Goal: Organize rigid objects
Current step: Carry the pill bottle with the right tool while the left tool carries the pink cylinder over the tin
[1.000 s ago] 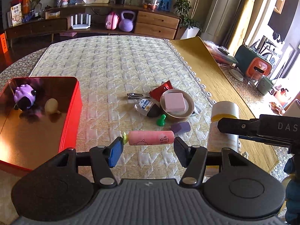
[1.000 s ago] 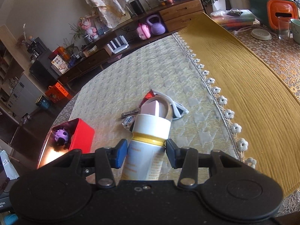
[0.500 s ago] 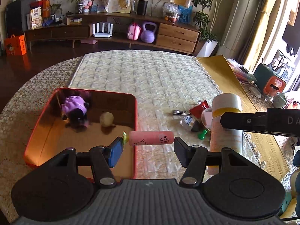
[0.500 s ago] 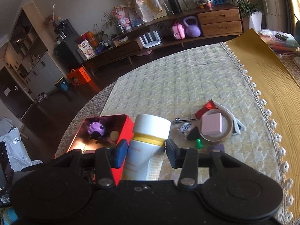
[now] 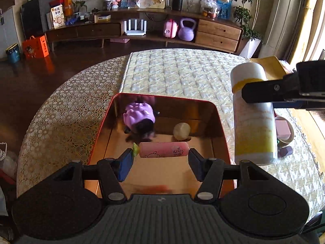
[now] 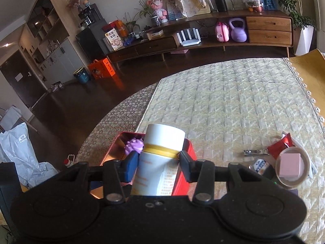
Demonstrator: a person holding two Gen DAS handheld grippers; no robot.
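Note:
My left gripper (image 5: pixel 161 160) is shut on a pink tube (image 5: pixel 163 149), held crosswise by its ends above the red tray (image 5: pixel 101 130). Inside the tray lie a purple spiky toy (image 5: pixel 139 116) and a small beige ball (image 5: pixel 181 131). My right gripper (image 6: pixel 157 163) is shut on a white bottle with a yellow band (image 6: pixel 160 158), upright over the red tray's (image 6: pixel 187 148) right edge; the same white bottle (image 5: pixel 252 118) appears at right in the left wrist view. The purple toy (image 6: pixel 134 145) peeks out behind the bottle.
On the quilted cloth (image 6: pixel 233 101) to the right lie a nail clipper (image 6: pixel 256 152), a red packet (image 6: pixel 281 145), a round dish holding a pink block (image 6: pixel 289 165) and a small bottle (image 6: pixel 261 165). The table's round edge drops to dark floor on the left.
Both grippers have swung left with their loads: the tube now hangs over the red tray instead of the cloth, and the bottle has come from the pile to the tray's right edge.

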